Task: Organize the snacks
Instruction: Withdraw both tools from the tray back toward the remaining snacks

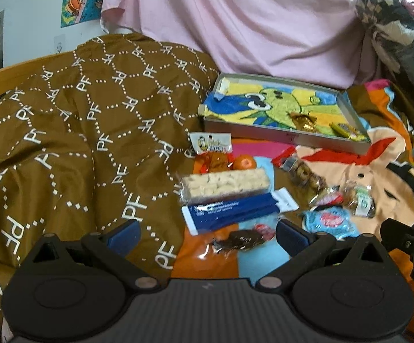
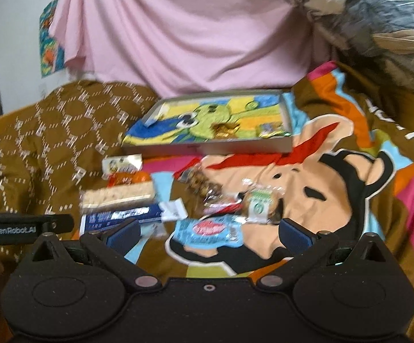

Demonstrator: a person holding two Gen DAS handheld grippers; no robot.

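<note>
While nothing gripped: left gripper (image 1: 207, 233) spread wide over dark wrapped snack (image 1: 242, 240), likely next grab. Loose snacks bunched mid-blanket: nougat bar (image 1: 227, 184), blue pack (image 1: 230, 210). Right gripper (image 2: 208, 233) also wide apart, empty, above light-blue packet (image 2: 207, 230). Tray (image 2: 285, 110) beyond, two snacks inside.

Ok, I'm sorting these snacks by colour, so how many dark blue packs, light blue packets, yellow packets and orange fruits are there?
Dark blue pack: 1
Light blue packet: 1
Yellow packet: 1
Orange fruit: 1
Total: 4
</note>
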